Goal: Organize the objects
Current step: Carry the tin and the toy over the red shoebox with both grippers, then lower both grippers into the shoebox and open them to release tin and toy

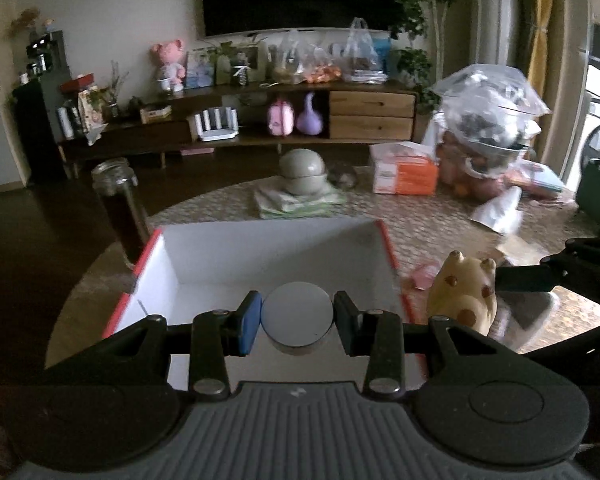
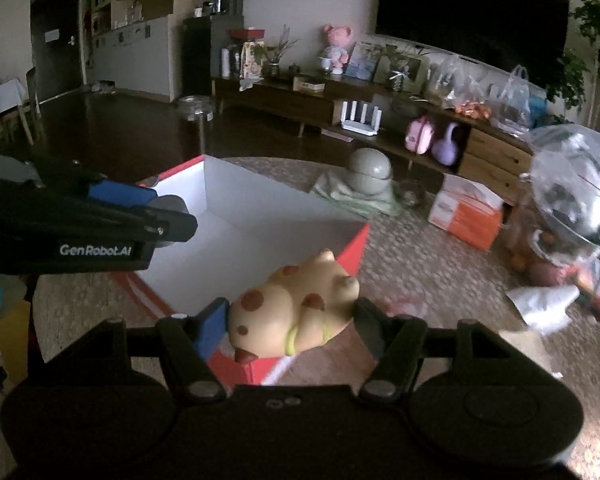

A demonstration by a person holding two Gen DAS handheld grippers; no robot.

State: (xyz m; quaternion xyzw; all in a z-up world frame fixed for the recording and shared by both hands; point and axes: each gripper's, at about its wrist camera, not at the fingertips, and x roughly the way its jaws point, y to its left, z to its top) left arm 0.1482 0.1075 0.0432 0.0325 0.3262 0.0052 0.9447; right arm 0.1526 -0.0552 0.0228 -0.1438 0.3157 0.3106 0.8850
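Woven table (image 1: 440, 232) bears white-lined box (image 1: 268, 252); round grey tin (image 1: 296, 316) gripped.

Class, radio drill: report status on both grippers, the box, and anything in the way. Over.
Left gripper shut on grey round tin, above open red box. Right gripper shut on spotted toy, at box's edge. Box looks empty, nothing blocking.

Left gripper (image 1: 298, 323), right gripper (image 2: 292, 314): clamped
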